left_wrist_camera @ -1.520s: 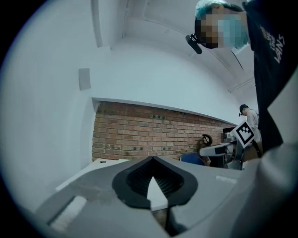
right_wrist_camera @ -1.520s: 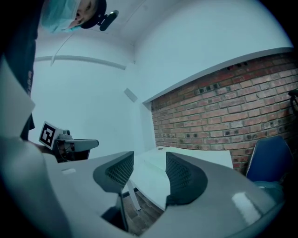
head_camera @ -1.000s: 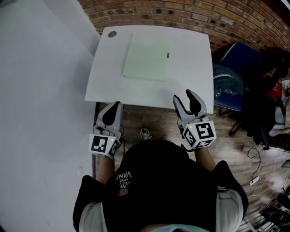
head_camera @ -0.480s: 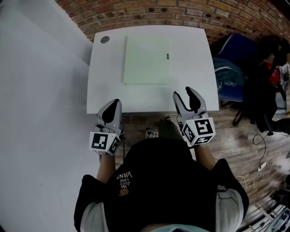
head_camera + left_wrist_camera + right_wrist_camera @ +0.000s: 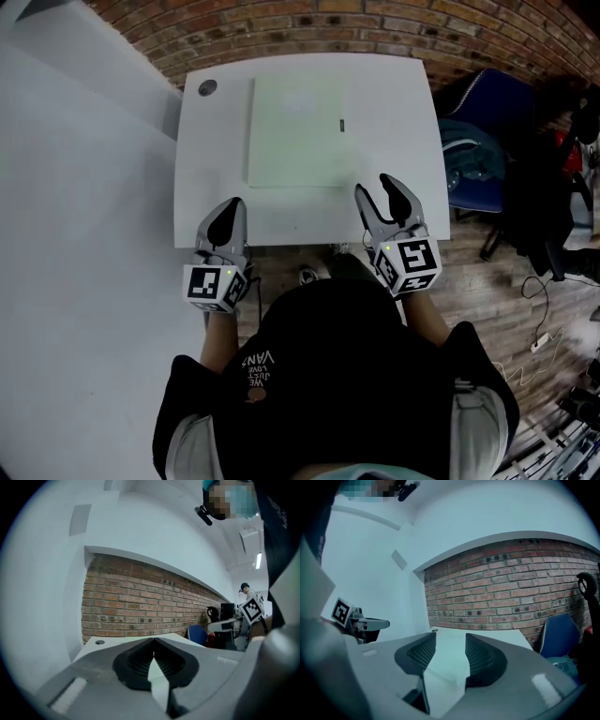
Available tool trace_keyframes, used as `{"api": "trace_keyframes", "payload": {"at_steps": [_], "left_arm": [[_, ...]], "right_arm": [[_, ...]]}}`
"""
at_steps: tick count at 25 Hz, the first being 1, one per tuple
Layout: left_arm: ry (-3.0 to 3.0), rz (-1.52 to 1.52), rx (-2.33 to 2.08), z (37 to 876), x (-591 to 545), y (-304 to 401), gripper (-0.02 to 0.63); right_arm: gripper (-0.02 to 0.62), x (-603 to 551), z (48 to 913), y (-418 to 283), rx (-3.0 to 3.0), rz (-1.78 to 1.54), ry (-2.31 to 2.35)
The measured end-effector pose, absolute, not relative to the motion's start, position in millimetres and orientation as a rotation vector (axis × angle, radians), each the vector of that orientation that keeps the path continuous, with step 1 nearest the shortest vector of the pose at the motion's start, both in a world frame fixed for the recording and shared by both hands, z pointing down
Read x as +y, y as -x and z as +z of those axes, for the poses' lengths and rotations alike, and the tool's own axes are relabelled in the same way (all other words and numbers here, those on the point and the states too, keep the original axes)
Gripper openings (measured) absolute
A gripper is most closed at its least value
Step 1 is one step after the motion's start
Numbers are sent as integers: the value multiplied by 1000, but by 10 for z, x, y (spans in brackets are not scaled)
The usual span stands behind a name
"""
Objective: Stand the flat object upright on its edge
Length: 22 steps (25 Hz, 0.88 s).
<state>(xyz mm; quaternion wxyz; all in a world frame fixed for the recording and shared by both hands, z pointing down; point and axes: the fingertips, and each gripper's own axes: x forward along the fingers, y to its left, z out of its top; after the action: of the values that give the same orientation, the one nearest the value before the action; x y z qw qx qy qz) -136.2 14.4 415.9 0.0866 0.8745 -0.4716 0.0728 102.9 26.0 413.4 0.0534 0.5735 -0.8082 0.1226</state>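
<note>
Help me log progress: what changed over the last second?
The left hand-held gripper and right hand-held gripper advanced over the table edge toward the pale green board; the right's jaws have just been closing, empty. Nothing grasped; board still flat, left jaws shut.

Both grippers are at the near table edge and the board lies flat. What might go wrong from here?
The pale green board lies flush on the white table, so the shut left gripper may only shove it toward the far edge. The right gripper, empty, jaws apart but just closing a little, might slip off the thin edge. Once upright, the board could topple.
</note>
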Motion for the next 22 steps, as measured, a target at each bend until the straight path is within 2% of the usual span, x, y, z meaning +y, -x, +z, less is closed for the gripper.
{"api": "trace_keyframes", "payload": {"at_steps": [16,22], "left_arm": [[-2553,229,-1426,4358,-453,1302,11],[-2498,287,-1373,4598,-627,1333,86]], "right_arm": [[189,-365,4400,-1084,-2455,440,-1686],[190,-512,4570,-1059,-2428,490,-1666]]}}
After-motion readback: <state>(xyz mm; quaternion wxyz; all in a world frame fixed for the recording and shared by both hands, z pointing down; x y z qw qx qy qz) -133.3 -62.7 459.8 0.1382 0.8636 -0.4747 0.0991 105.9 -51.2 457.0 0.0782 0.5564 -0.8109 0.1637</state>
